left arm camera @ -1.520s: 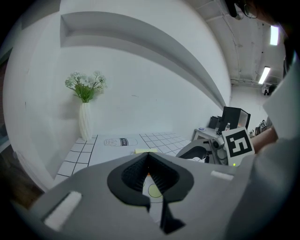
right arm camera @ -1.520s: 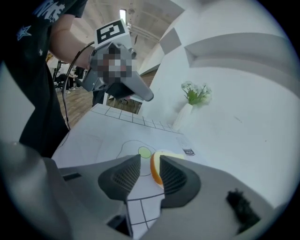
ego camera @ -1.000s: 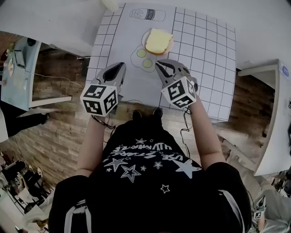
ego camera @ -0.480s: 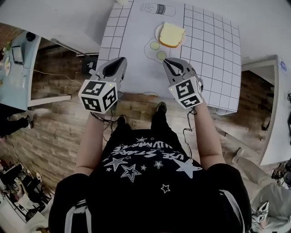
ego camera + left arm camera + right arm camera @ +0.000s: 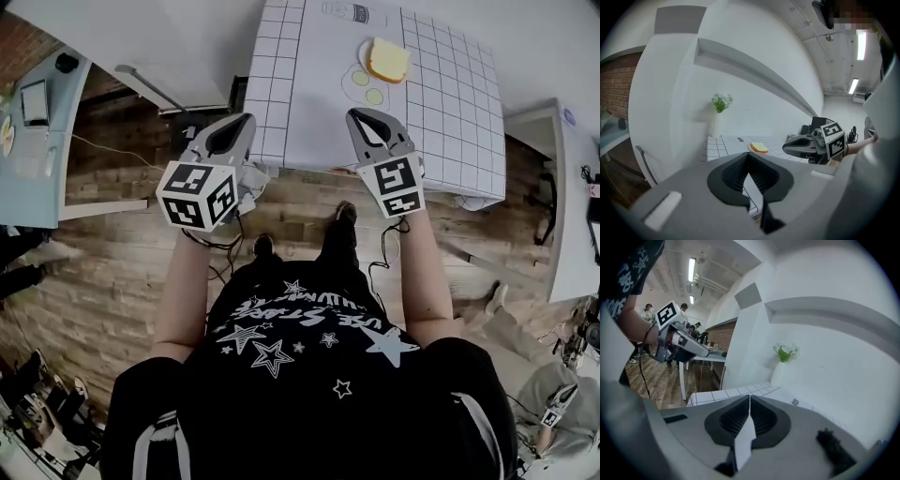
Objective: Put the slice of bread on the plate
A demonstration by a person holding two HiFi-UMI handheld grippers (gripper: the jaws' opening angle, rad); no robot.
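The slice of bread [image 5: 387,59] lies on a small white plate [image 5: 363,50] at the far side of the grid-marked table [image 5: 300,103]. The left gripper view shows the same bread [image 5: 760,148] on the plate [image 5: 752,150] well beyond the jaws. My left gripper [image 5: 242,120] hovers at the table's near left edge, jaws shut with nothing between them. My right gripper [image 5: 359,114] is over the table's near edge, short of the plate, also shut and empty. Each gripper view shows its own closed jaws, the left [image 5: 749,155] and the right [image 5: 749,397].
Two pale green discs [image 5: 367,86] lie just in front of the plate. A white vase with flowers [image 5: 717,117] stands at the table's far corner by the wall. Wooden floor [image 5: 112,281] lies below me, with a desk [image 5: 37,141] at left and another table [image 5: 562,206] at right.
Both grippers have drawn back from the plate to the table's near edge as the person stepped back. The bread stays on the plate.
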